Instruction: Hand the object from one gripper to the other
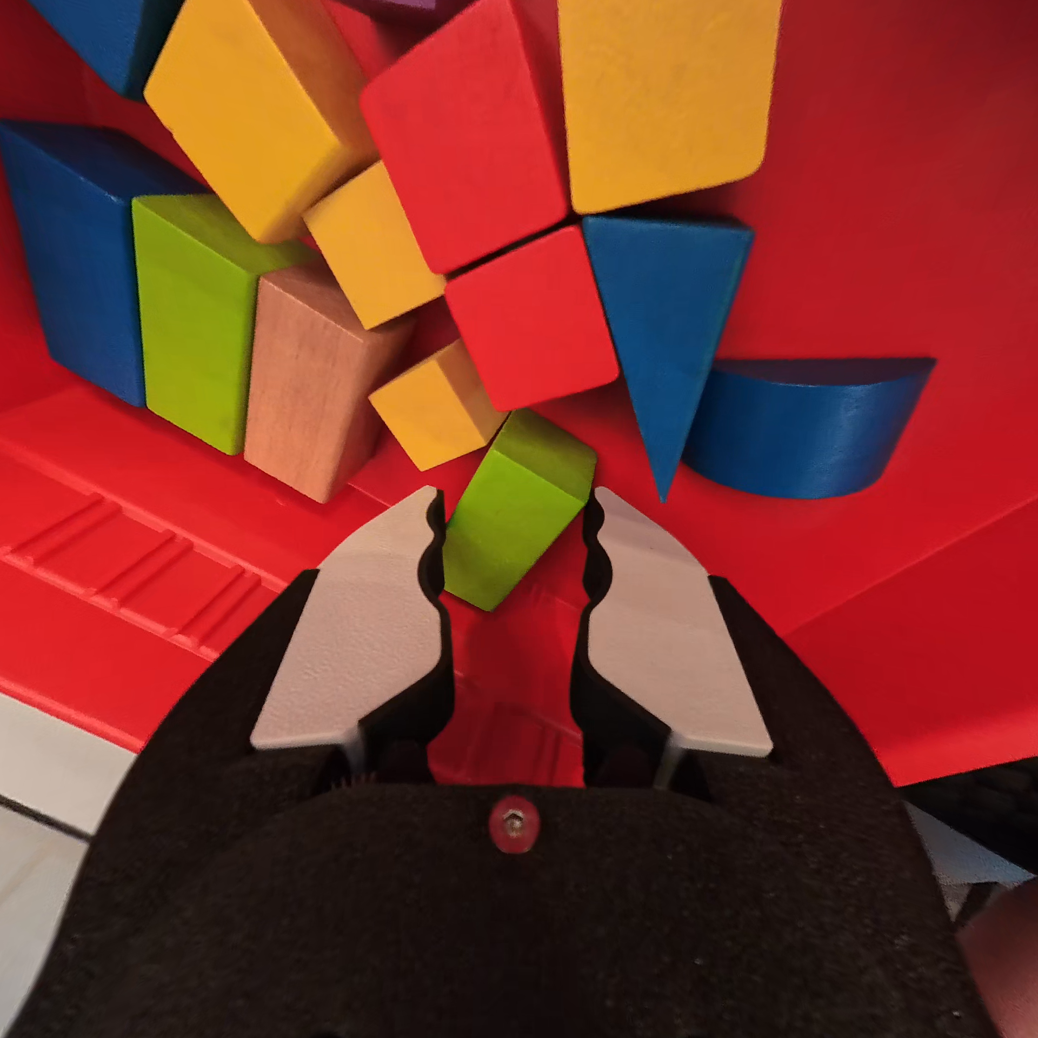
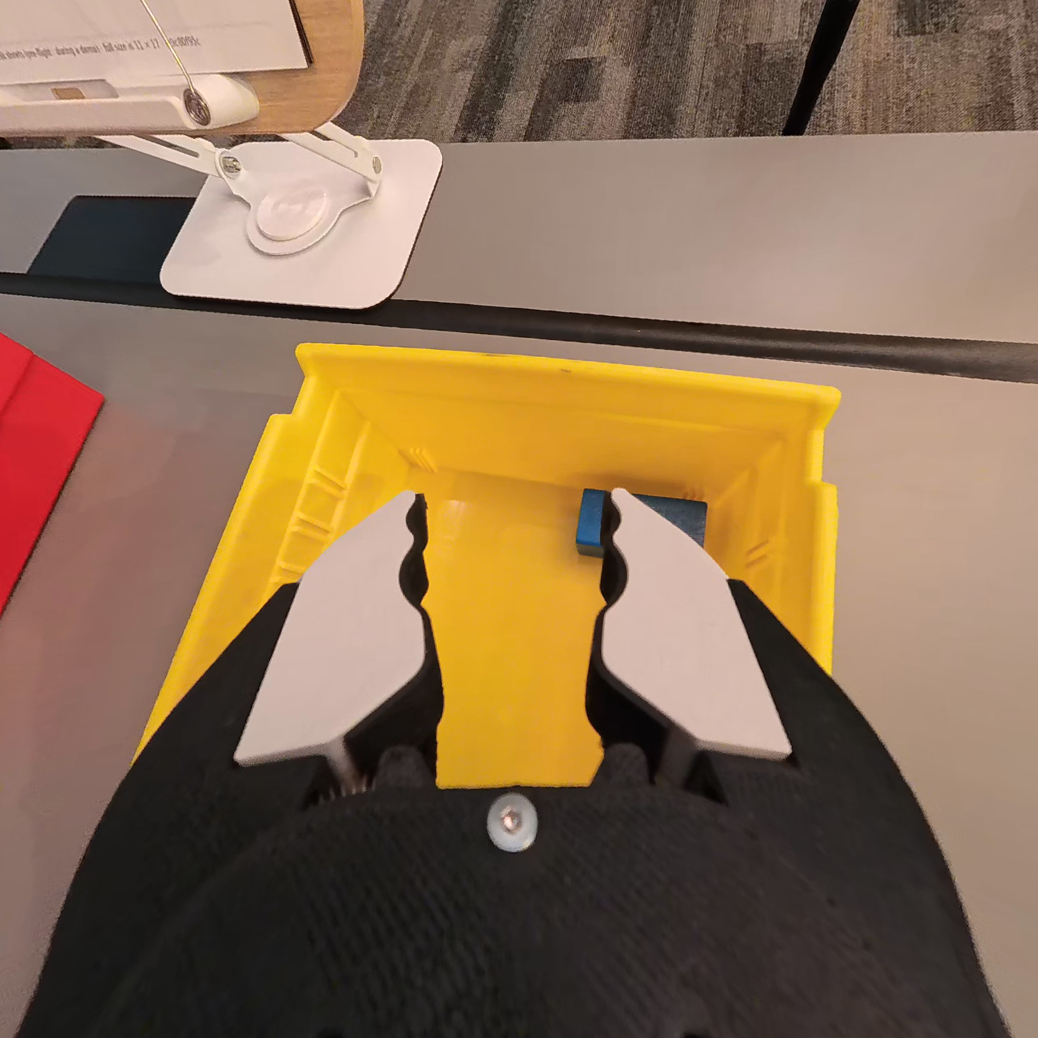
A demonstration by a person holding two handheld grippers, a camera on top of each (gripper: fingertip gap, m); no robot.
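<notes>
The small green block point(image 1: 514, 514) lies in the red bin point(image 1: 898, 281), tilted, its long axis running from near-left to far-right in the left wrist view, with the far end pointing toward the red cube point(image 1: 531, 317) and the blue wedge point(image 1: 665, 331). Its far corner sits just beside a small yellow block point(image 1: 432, 413).

The left claw point(image 1: 514, 508) straddles this block with its fingers apart. The left finger's black pad meets the block's near-left edge, and the right finger's tip is at the block's far-right corner; whether the right one presses on it or only stands against it, I cannot tell. The block is not clamped and rests on the bin floor.

Farther back in the bin are a tall green block point(image 1: 194, 320), a plain wooden block point(image 1: 314, 382), a blue block point(image 1: 78, 253), large yellow blocks point(image 1: 247, 112) and a blue half-round piece point(image 1: 803, 432).

The right claw point(image 2: 514, 505) hangs above the yellow bin point(image 2: 561, 393) on the grey surface point(image 2: 927, 561), fingers wide apart and holding nothing. A blue block point(image 2: 590, 522) lies at the bin's far end, partly hidden behind the right finger. A white stand point(image 2: 314, 224) sits beyond.
</notes>
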